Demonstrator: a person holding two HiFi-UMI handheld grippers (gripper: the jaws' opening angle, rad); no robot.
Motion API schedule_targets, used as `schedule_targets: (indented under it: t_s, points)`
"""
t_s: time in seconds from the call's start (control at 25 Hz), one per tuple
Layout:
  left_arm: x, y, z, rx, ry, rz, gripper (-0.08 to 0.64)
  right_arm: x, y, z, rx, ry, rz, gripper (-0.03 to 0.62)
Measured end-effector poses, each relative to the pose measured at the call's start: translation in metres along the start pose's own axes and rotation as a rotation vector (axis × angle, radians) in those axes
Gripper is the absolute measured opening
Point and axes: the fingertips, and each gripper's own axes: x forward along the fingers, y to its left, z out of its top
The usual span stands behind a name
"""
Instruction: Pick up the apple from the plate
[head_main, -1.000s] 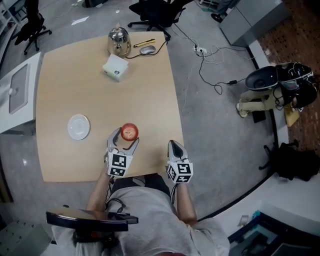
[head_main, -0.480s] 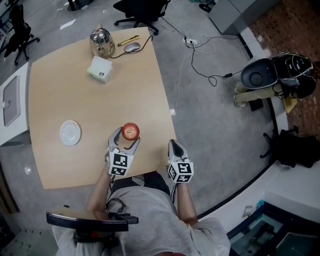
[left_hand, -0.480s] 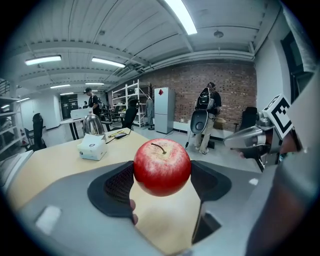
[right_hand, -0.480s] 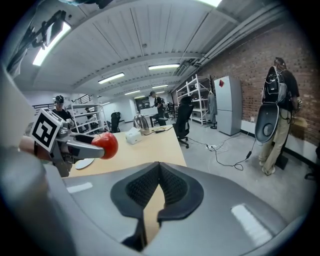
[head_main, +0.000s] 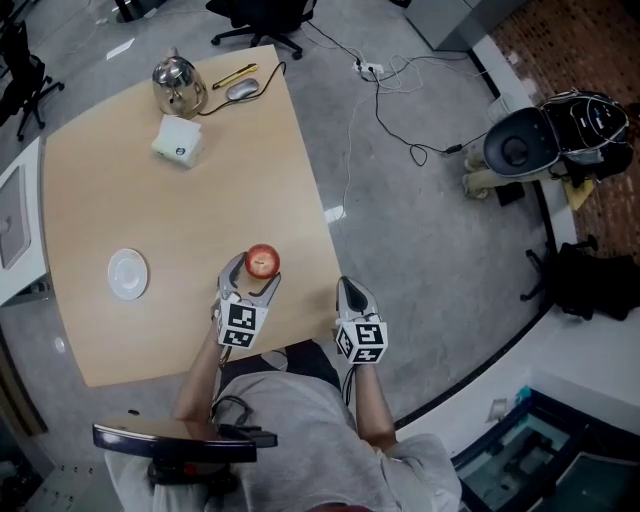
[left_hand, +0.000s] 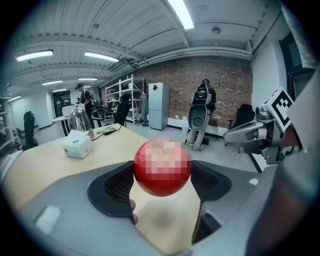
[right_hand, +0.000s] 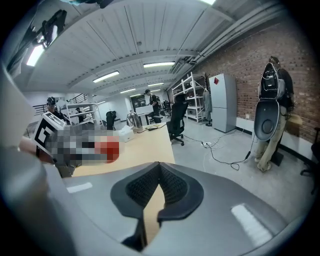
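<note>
Left hand-held gripper (head_main: 254, 275) clamps a round red apple (head_main: 262, 261) over the pale wooden desk (head_main: 150, 200); right hand-held gripper (head_main: 346, 290) has its jaws together, empty.

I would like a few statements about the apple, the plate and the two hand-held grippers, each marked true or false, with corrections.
1. The red round apple sits clamped between the jaws of the left hand-held gripper. True.
2. The apple lies on the small white round plate. False: the plate is bare, and the apple is apart from it, in the gripper.
3. The right hand-held gripper has its jaws together and holds nothing. True.
4. The shiny metal kettle stands right beside the plate. False: it stands at the table's far end, near the white box.
</note>
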Motion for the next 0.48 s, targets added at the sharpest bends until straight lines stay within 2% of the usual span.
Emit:
schedule_targets:
  t_s: [0.48]
  points:
    - [0.042, -0.022, -0.005, 0.043, 0.05, -0.057, 0.379, 0.001, -0.034, -0.007, 0.039, 0.023, -0.032, 0.006]
